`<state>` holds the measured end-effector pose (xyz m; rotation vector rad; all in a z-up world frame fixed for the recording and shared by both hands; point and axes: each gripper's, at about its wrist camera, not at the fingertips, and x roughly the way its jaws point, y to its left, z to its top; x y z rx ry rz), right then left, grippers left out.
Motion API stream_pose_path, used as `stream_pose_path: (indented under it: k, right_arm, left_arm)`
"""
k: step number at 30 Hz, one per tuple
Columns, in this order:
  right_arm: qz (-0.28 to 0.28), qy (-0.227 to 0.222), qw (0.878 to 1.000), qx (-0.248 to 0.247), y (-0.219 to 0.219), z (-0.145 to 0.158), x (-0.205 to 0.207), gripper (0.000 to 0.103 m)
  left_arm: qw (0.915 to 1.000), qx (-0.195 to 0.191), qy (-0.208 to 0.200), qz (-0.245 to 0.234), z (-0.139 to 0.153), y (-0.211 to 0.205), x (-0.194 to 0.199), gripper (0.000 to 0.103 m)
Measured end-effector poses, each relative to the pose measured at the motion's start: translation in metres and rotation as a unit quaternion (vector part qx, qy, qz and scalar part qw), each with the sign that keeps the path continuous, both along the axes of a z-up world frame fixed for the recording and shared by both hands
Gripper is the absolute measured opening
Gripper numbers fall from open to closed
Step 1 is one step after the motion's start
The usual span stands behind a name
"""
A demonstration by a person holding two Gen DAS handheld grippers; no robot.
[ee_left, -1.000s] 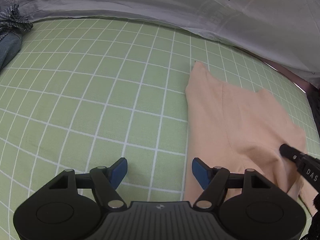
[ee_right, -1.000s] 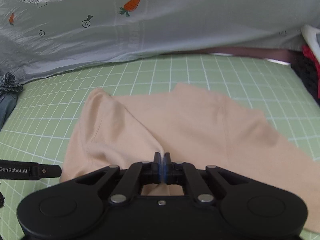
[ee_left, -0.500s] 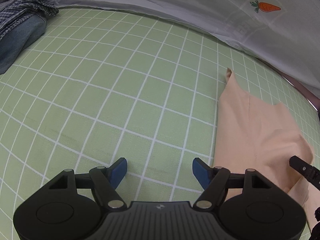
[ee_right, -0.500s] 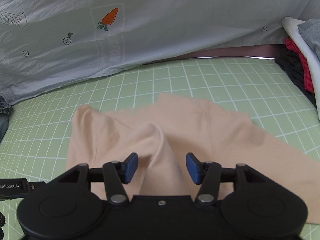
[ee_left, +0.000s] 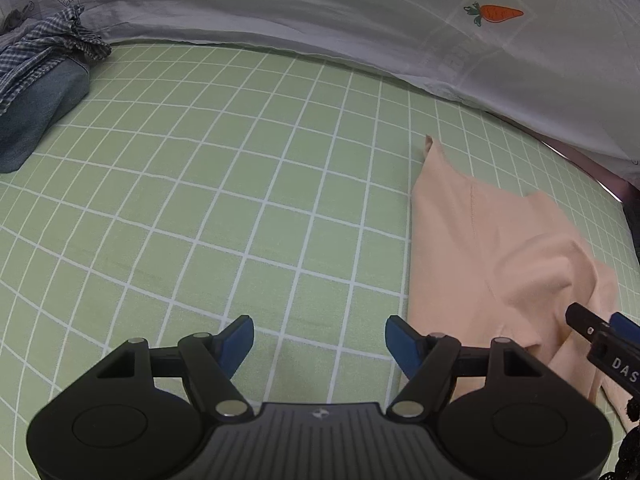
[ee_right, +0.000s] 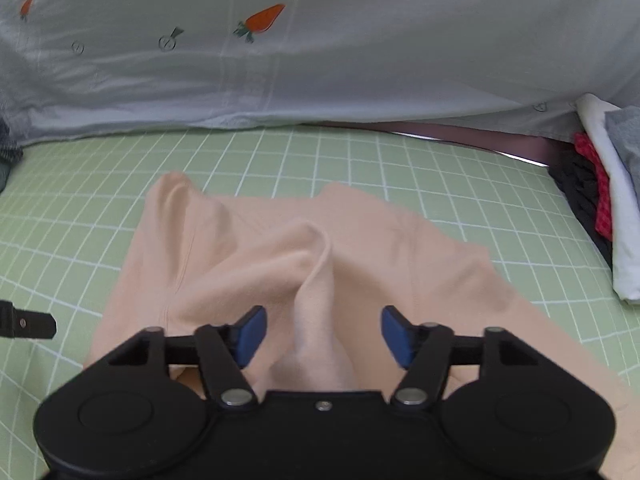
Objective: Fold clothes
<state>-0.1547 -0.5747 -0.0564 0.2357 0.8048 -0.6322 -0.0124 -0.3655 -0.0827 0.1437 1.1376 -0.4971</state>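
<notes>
A peach garment lies partly folded on the green checked sheet. A raised ridge of its cloth stands between the blue pads of my right gripper, whose jaws are opening and do not press on it. In the left wrist view the same peach garment lies to the right. My left gripper hovers open over bare sheet beside the garment's left edge, nothing between its fingers. The right gripper's tip shows at the far right edge.
A grey duvet with carrot prints lies along the back. A checked shirt on folded denim sits at the far left. A stack of white, red and dark clothes lies at the right. The left gripper's finger pokes in at the left.
My right gripper was shut on a pinch of the peach cloth and has opened wide, leaving a ridge of cloth standing. My left gripper has drifted left, off the garment's edge, still open.
</notes>
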Motion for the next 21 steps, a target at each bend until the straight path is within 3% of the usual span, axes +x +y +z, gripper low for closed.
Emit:
stream_pose_path:
  k: [3,5,10,12,14,17,21]
  right_arm:
    - [-0.025,-0.017,1.000,0.004,0.002,0.008,-0.028,0.097]
    - [-0.047,-0.024,0.999,0.009,0.006,0.009,-0.051,0.101]
    - [-0.086,-0.025,0.996,0.023,0.020,0.003,-0.109,0.101]
    - [-0.094,-0.022,0.995,0.029,0.026,0.000,-0.130,0.101]
    - [-0.098,-0.020,0.994,0.035,0.032,-0.004,-0.152,0.101]
    - [-0.101,-0.011,0.994,0.048,0.038,-0.009,-0.178,0.101]
    - [-0.097,-0.003,0.994,0.057,0.040,-0.012,-0.202,0.101]
  left_arm:
    - [1.0000,-0.001,-0.004,-0.009,0.004,0.006,-0.016,0.073]
    - [0.9998,-0.001,-0.009,-0.018,0.009,0.010,-0.031,0.073]
    - [0.9991,-0.010,-0.009,-0.040,0.016,0.020,-0.079,0.072]
    - [0.9987,-0.018,-0.003,-0.048,0.016,0.024,-0.100,0.068]
    - [0.9980,-0.027,0.005,-0.056,0.014,0.027,-0.120,0.055]
    - [0.9969,-0.030,0.027,-0.068,0.008,0.027,-0.143,0.047]
    - [0.9977,-0.008,0.034,-0.059,-0.004,0.025,-0.163,0.046]
